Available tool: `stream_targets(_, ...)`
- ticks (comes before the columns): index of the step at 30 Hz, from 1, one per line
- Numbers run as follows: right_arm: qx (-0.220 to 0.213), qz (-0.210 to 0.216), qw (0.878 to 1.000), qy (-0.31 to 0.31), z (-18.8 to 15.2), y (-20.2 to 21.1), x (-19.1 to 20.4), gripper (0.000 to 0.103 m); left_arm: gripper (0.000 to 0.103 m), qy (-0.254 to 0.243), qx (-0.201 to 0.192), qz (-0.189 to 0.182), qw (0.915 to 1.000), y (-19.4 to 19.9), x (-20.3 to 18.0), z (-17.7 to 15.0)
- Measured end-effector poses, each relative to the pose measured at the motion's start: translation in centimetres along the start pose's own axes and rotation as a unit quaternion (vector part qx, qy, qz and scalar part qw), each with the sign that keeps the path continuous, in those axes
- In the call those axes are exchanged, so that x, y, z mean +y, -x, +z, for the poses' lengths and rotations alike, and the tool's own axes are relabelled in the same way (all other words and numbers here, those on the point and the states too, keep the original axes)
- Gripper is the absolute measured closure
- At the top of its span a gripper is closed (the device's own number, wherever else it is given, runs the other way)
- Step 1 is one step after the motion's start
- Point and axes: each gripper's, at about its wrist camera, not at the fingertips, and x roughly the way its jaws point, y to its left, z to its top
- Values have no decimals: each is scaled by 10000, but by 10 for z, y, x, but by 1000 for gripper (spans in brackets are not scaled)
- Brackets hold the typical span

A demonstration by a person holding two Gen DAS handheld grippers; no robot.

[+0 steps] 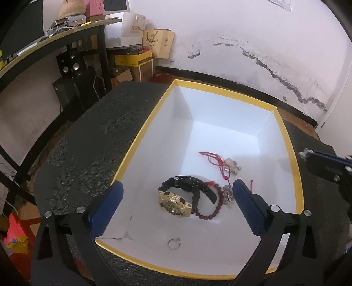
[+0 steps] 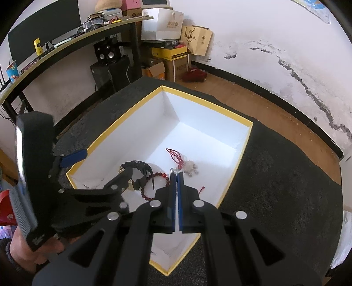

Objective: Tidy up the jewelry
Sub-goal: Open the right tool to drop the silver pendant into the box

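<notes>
Watch [image 1: 176, 201] is framed between the wide-open left gripper [image 1: 177, 198] (right gripper [image 2: 177, 176] shut, empty), strap lying across the jaws.

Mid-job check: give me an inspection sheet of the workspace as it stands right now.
Surface: dark patterned cloth under the box.
Job's things: white box with a yellow rim holds a gold watch, dark red bead bracelet, red cord with a charm and a small ring.
Clutter: nothing seen on the cloth.
Grippers: left hand-held gripper open over the watch, holding nothing; right hand-held gripper shut, nothing seen between its fingers.
Cables: tangle on the shelf.
Surroundings: cardboard boxes, speaker, cracked wall, wood floor.
</notes>
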Motion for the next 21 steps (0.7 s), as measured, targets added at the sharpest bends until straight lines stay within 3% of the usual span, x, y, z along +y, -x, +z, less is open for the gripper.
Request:
stream_targets(14, 773, 11, 9966, -274, 30, -114, -17, 101, 6, 214, -61, -193, 9996, 14, 18, -6)
stream_targets(21, 793, -103, 9967, -170, 36, -130, -16, 101, 6, 255, -75, -272, 9993, 14, 18, -5)
